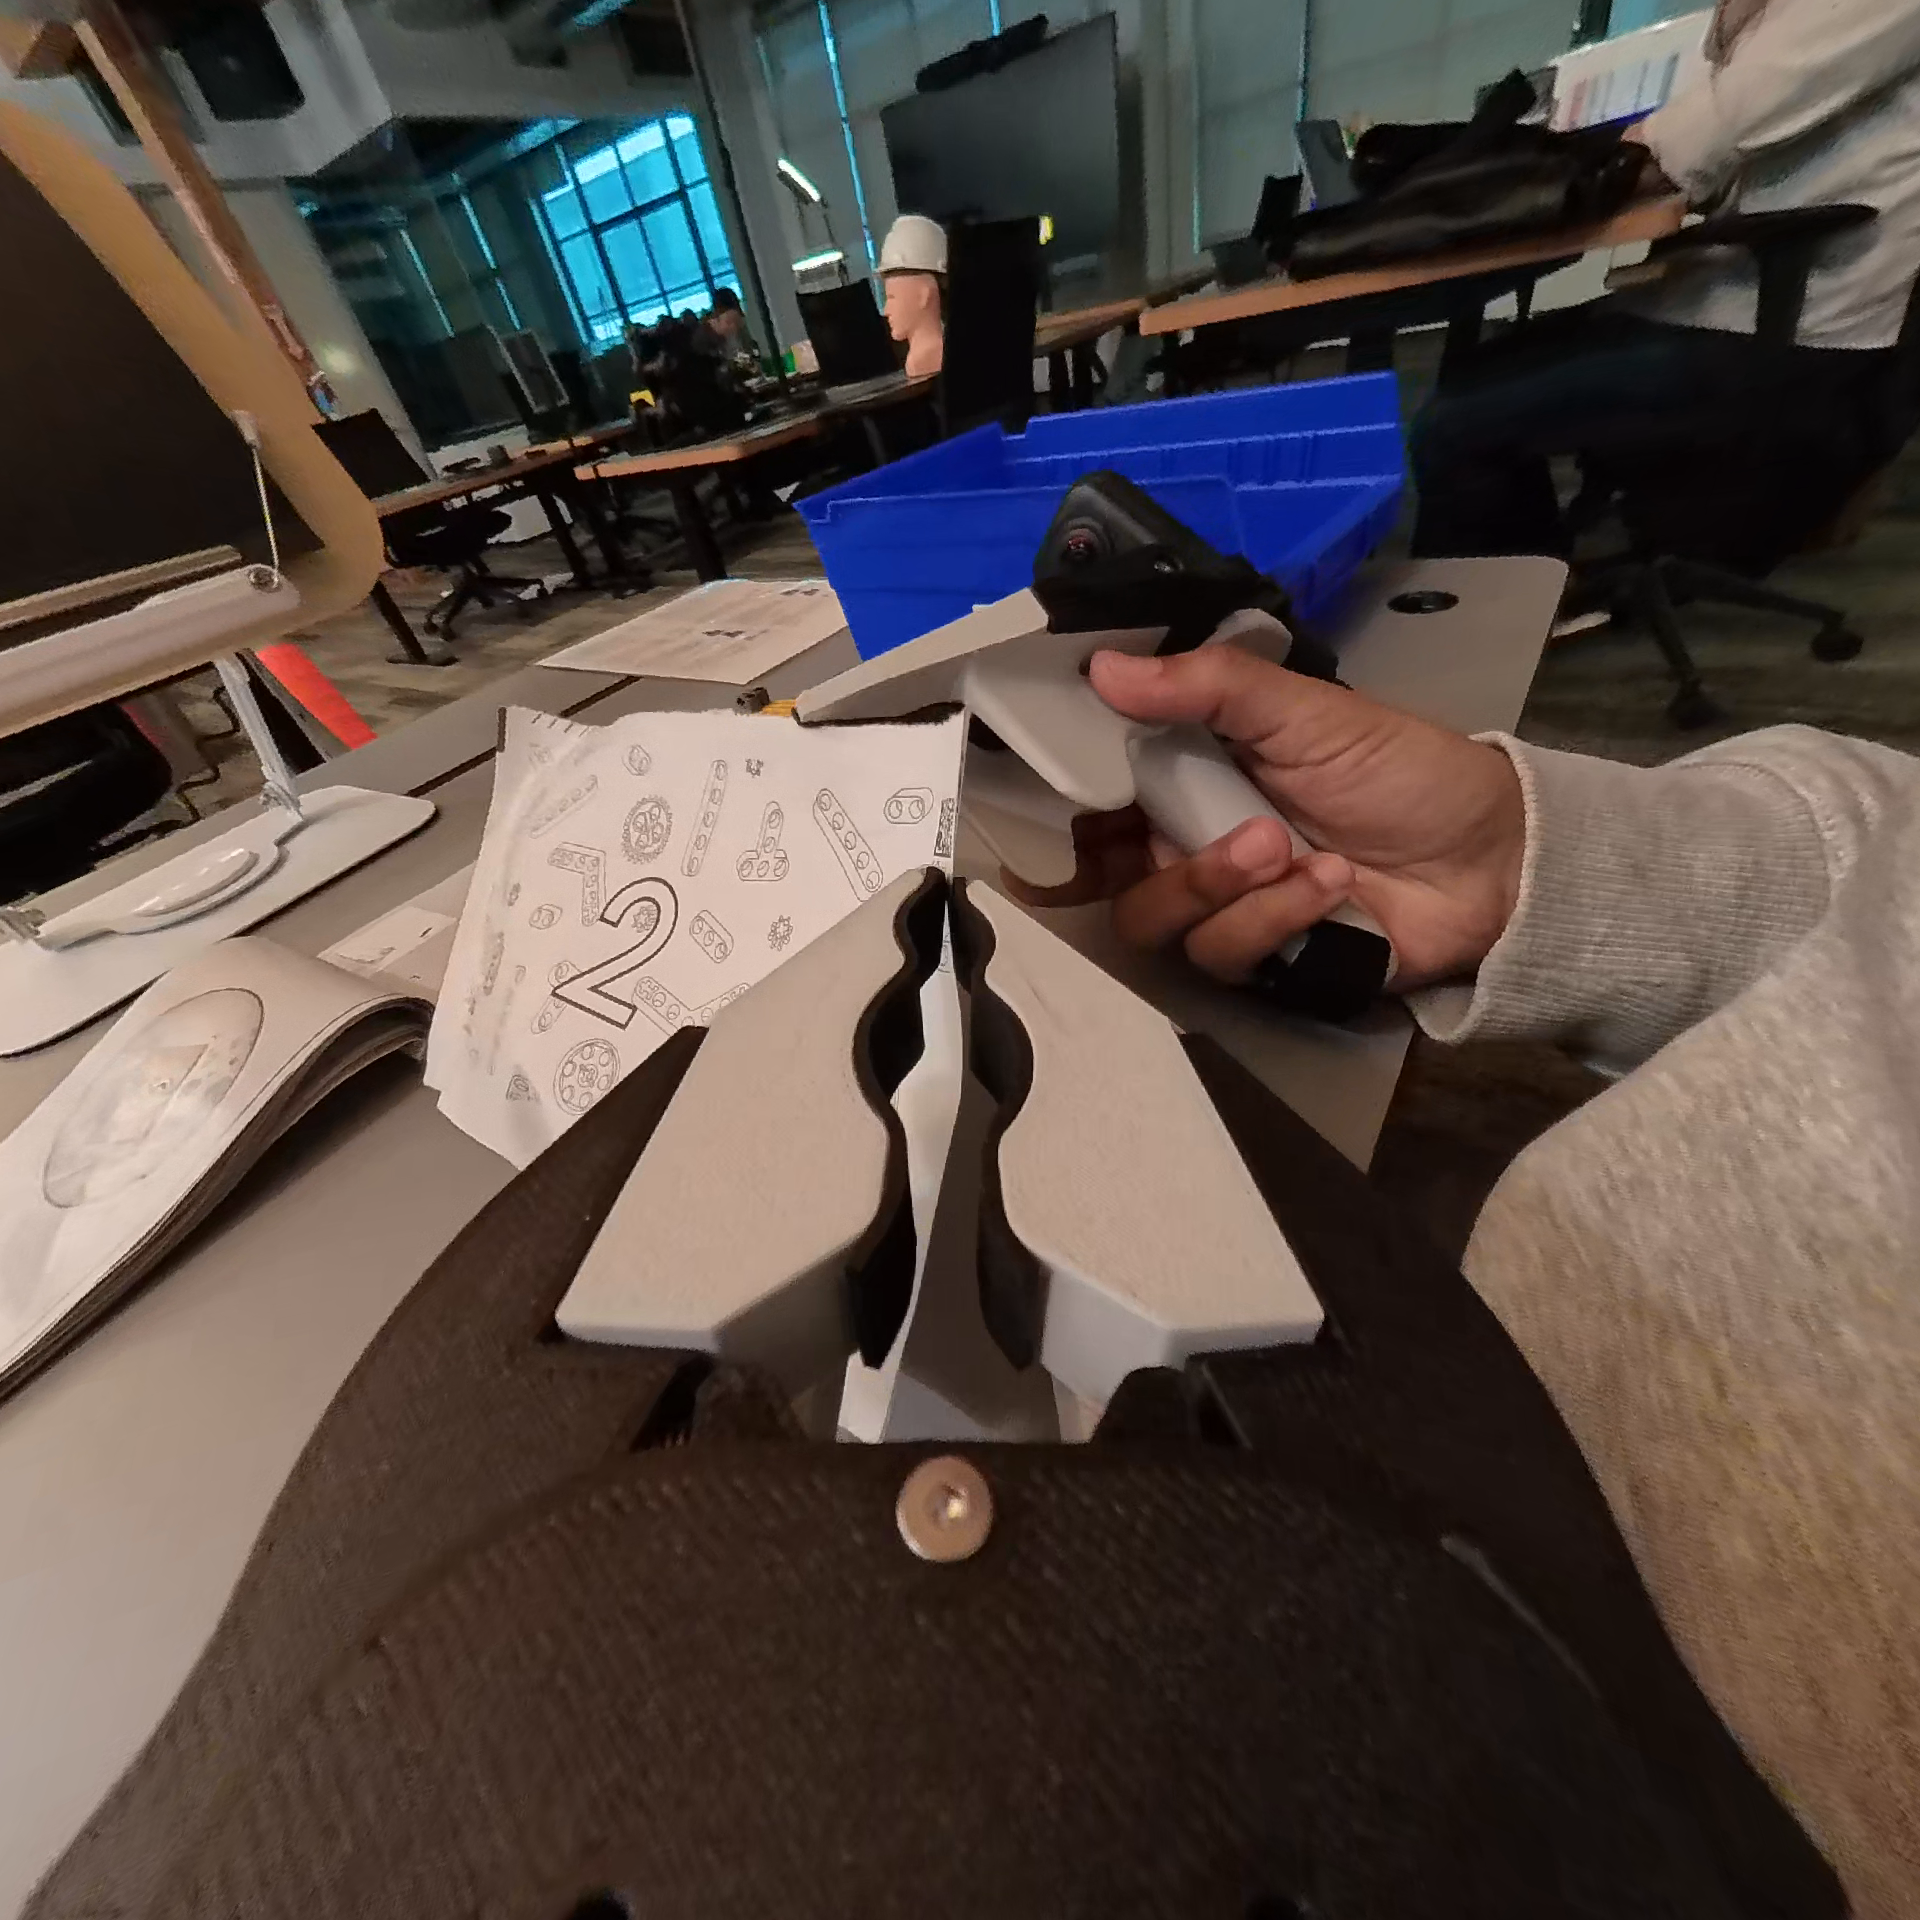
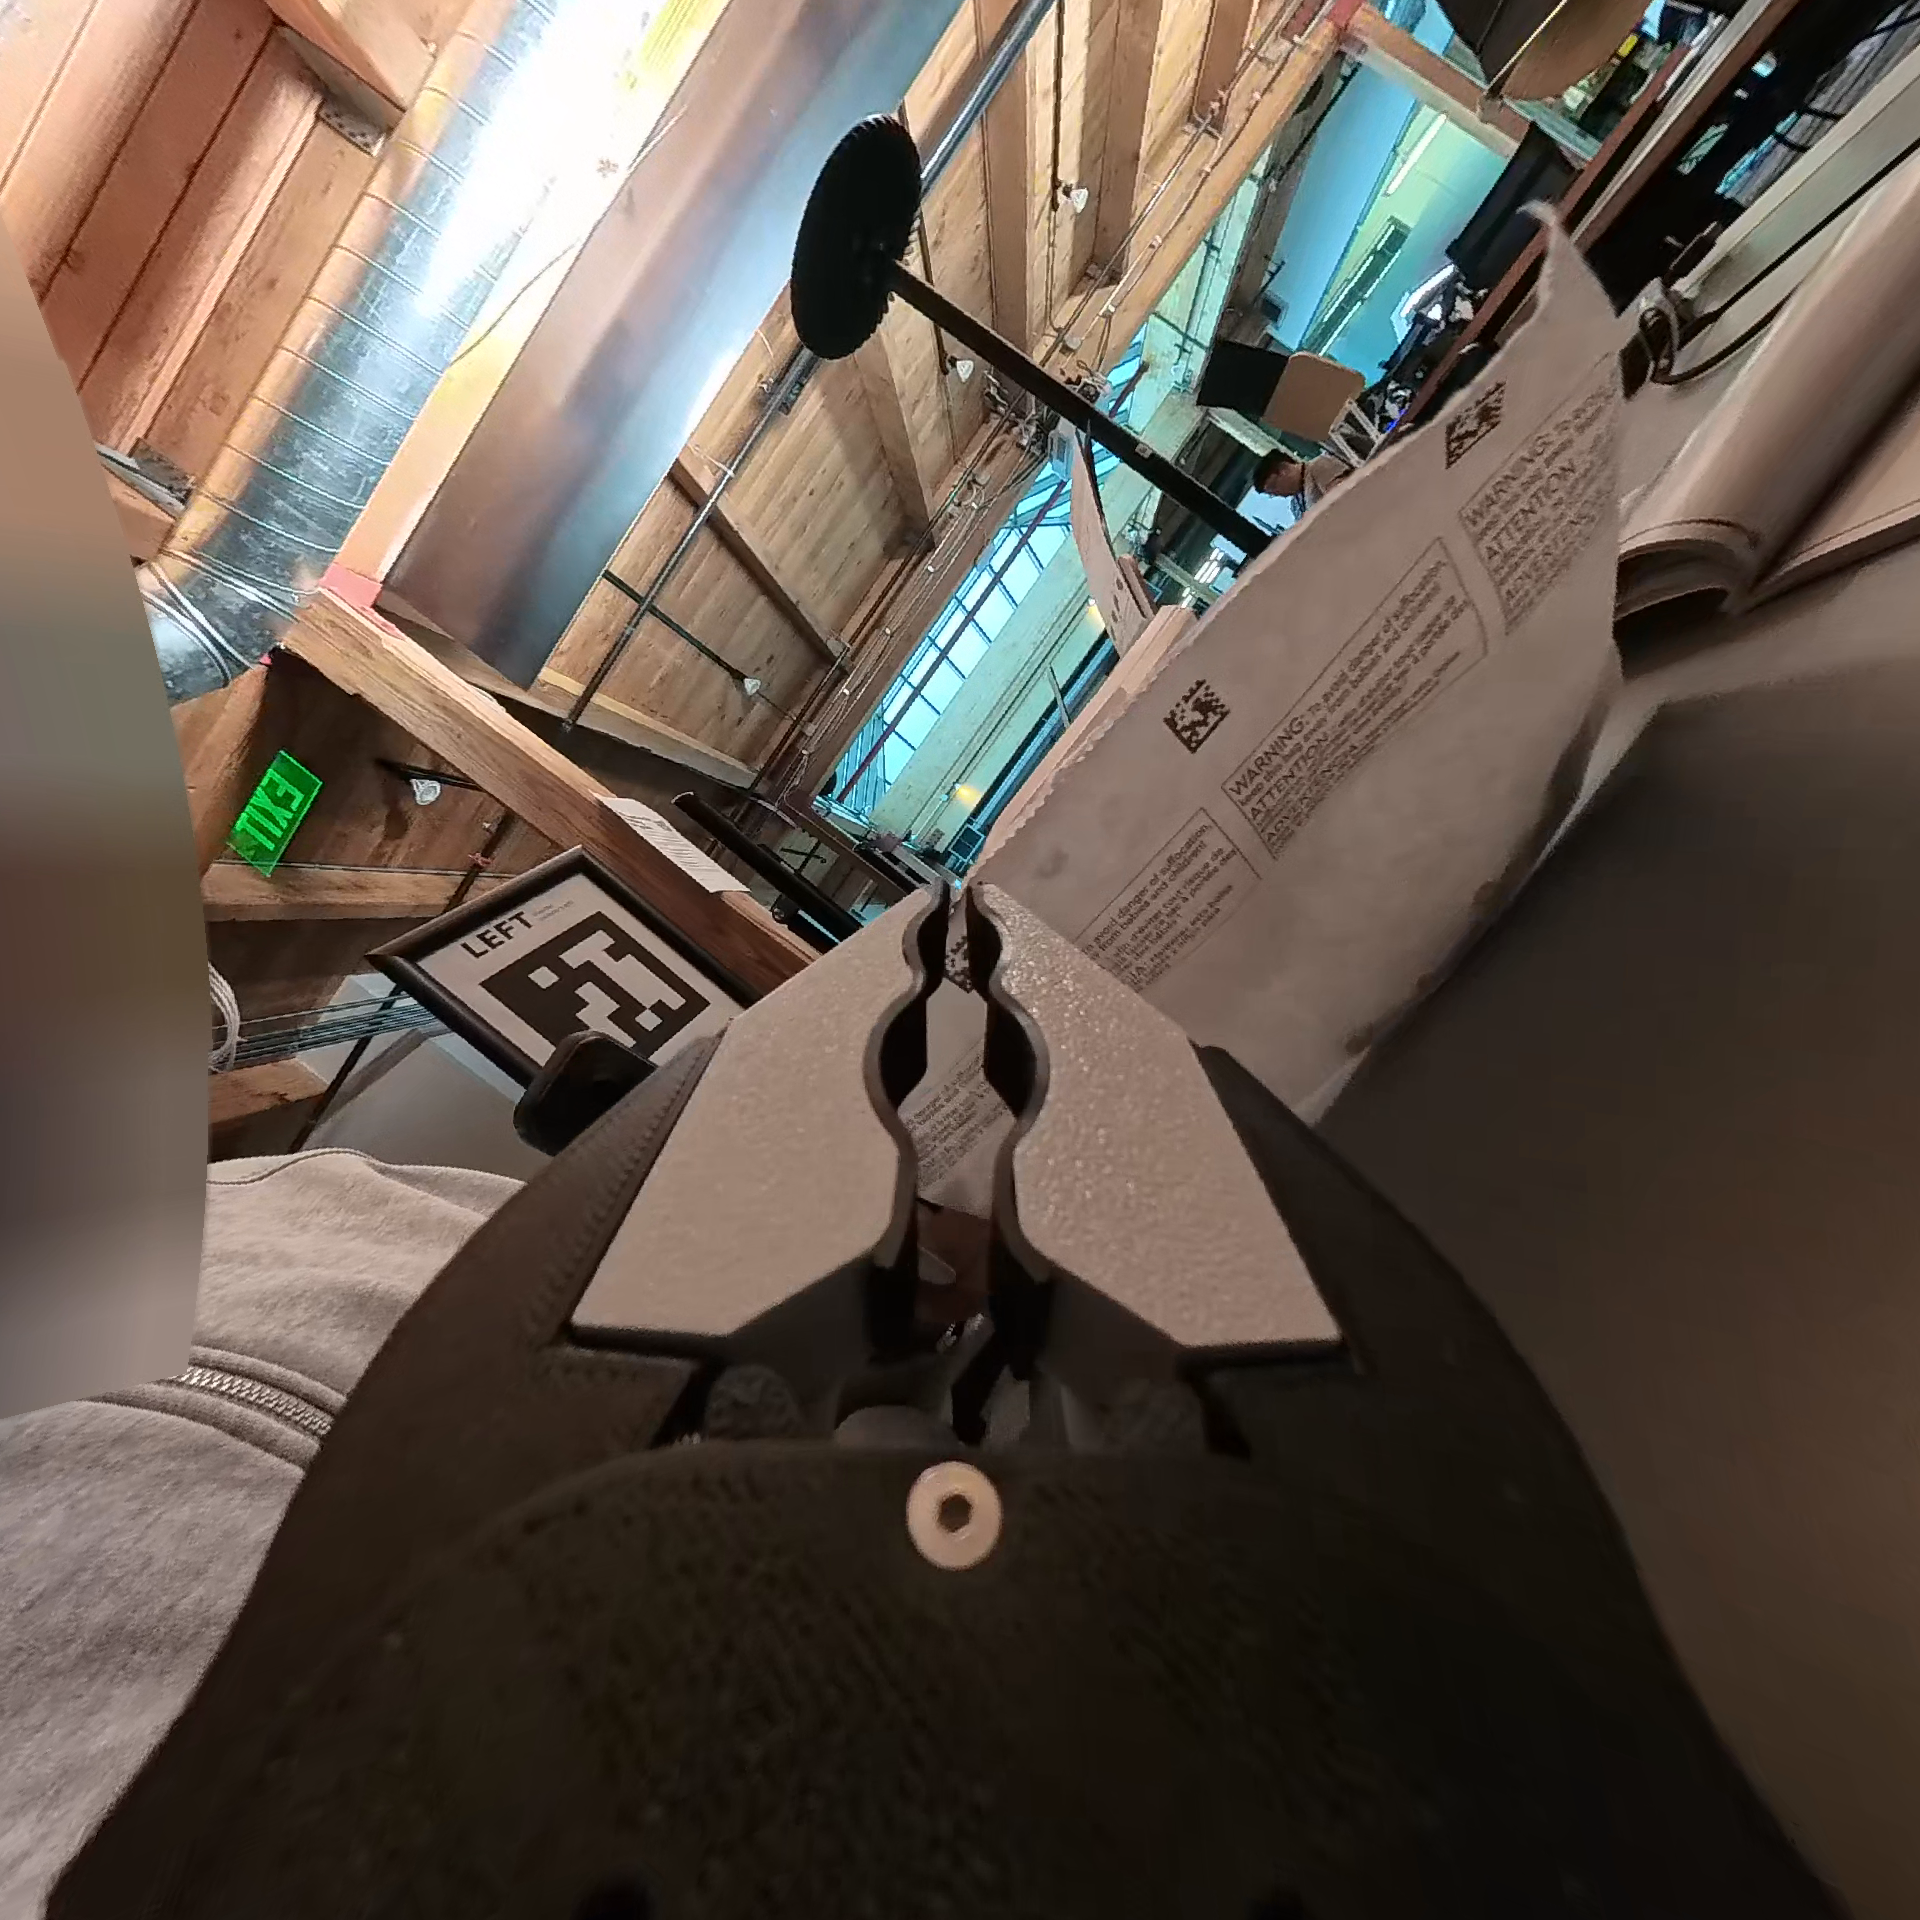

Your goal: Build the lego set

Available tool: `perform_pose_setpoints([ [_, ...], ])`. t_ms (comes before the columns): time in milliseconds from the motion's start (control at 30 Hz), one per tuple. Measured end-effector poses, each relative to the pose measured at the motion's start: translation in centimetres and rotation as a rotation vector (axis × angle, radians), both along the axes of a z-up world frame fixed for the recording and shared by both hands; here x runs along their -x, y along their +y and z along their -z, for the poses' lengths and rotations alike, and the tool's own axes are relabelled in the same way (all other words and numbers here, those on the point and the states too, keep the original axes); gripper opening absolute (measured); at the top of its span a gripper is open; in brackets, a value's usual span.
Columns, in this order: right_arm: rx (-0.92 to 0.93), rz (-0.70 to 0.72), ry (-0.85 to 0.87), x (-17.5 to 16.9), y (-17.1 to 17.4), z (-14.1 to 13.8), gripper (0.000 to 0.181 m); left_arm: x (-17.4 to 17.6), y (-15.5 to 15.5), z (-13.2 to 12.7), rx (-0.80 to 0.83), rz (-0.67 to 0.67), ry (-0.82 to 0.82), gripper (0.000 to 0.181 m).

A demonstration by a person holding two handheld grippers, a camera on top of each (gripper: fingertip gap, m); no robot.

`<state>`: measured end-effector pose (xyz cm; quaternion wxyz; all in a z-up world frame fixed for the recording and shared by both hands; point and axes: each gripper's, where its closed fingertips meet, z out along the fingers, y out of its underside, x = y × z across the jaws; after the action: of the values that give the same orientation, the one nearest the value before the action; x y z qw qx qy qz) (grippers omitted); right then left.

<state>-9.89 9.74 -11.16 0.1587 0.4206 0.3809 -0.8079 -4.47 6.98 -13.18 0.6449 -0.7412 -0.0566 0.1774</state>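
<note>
A white paper parts bag (image 1: 665, 935) printed with drawings of lego pieces is held up above the grey table (image 1: 208, 1455). My left gripper (image 1: 948, 883) is shut on the bag's right edge. My right gripper (image 1: 805, 712), held in a hand, comes in from the right and is shut on the bag's top edge. In the right wrist view the right gripper (image 2: 956, 899) pinches the bag's edge, and the bag's back side (image 2: 1351, 727) with printed boxes spreads up and to the right. The bag's contents are hidden.
An open instruction booklet (image 1: 156, 1122) lies at the left; it also shows in the right wrist view (image 2: 1766, 499). A blue bin (image 1: 1143, 499) stands behind the bag. A lamp base (image 1: 208, 862) and a printed sheet (image 1: 707, 623) are on the table. A person sits far right. My hands' fingertips stand some 7 cm from each other.
</note>
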Motion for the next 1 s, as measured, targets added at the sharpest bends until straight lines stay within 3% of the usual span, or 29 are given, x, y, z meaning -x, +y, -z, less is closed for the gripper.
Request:
perform_pose_setpoints([
  [467,0.052,0.029,-0.036,0.5,0.8,0.1,0.011,0.6,-1.4,-2.3,-0.168,-0.007,-0.094,0.0],
  [800,0.045,0.018,-0.037,0.4,0.6,0.2,0.02,0.2,-1.1,-1.9,-0.134,0.002,-0.054,0.0],
  [1000,0.044,0.009,-0.054,0.5,0.5,0.3,0.016,0.5,-1.2,-1.5,-0.098,-0.016,-0.007,0.0],
])
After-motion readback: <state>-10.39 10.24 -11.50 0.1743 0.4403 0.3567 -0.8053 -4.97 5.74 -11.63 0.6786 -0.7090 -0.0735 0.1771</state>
